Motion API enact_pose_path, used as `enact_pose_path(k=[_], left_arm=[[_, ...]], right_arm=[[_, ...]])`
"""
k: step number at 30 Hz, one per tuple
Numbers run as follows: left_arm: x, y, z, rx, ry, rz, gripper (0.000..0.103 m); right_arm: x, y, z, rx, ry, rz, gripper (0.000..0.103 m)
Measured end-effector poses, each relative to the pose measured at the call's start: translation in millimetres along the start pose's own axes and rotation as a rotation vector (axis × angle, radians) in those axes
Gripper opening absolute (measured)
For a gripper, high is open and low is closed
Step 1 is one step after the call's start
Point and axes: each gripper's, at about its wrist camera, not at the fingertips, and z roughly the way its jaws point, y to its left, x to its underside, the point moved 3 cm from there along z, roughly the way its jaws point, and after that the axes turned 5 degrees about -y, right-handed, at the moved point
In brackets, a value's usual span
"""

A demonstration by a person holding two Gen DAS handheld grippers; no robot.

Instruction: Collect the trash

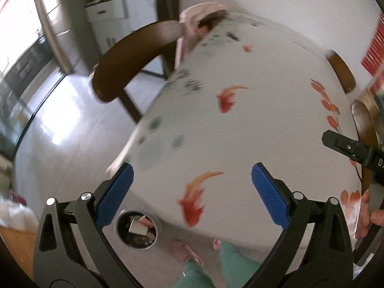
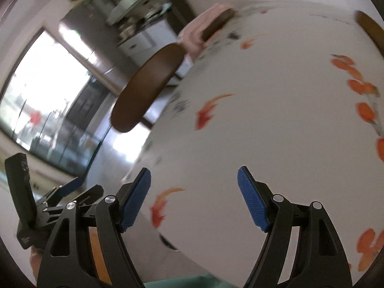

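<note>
My left gripper (image 1: 192,175) is open with nothing between its blue pads (image 1: 115,194). It hangs over the near edge of a round table (image 1: 252,132) whose white cloth is printed with orange goldfish. On the floor below it stands a round grey trash bin (image 1: 117,226) with a pale card scrap (image 1: 138,226) and other rubbish inside. My right gripper (image 2: 194,177) is also open and empty, pointing down at the same table (image 2: 276,132). Part of the right gripper (image 1: 348,147) shows at the right edge of the left wrist view. The left gripper (image 2: 45,182) shows at the lower left of the right wrist view. Both views are motion-blurred.
A dark wooden chair (image 1: 134,55) stands at the table's far left side, with a pink cloth (image 1: 192,21) on another chair behind it. A further chair back (image 1: 340,72) sits at the right. A person's green trouser legs and pink slippers (image 1: 184,252) are beside the bin. Glass doors are at the left.
</note>
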Motion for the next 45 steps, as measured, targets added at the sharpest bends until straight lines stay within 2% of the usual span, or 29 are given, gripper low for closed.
enact_pose_path(k=[11,18,22,26,29,32,36,43,45], left_arm=[[-21.9,-106.6,36.1,0.141,0.055,0.168,0.096],[-42.6,-155.3,51.0,0.159,0.056,0.248,0.096],[-58.9,-173.3,56.8,0.152,0.037,0.255,0.096],[-73.4,-188.5,62.0,0.141,0.011,0.246,0.096],[-81.5,-198.1,65.6,0.131,-0.002,0.268,0.096],[-87.7,-201.6,67.7,0.131,-0.033,0.305,0.096],[-94.5,-201.1,78.6,0.163,-0.025,0.346,0.096],[-102.5,-197.3,89.3,0.235,-0.037,0.371,0.096],[-104.1,-196.6,90.9,0.278,-0.047,0.366,0.096]], right_arm=[[1.9,-98.8,-47.0,0.178,-0.084,0.165,0.075],[-10.1,-135.3,-63.7,0.253,-0.128,0.187,0.075],[-25.3,-149.0,-59.5,0.252,-0.12,0.192,0.075],[-41.6,-152.4,-59.2,0.232,-0.12,0.178,0.075],[-53.7,-154.0,-53.7,0.276,-0.114,0.145,0.075],[-57.5,-151.7,-50.9,0.277,-0.127,0.162,0.075],[-57.0,-142.9,-46.4,0.353,-0.143,0.188,0.075],[-53.4,-128.8,-43.6,0.42,-0.167,0.237,0.075],[-52.1,-126.1,-44.0,0.432,-0.171,0.248,0.075]])
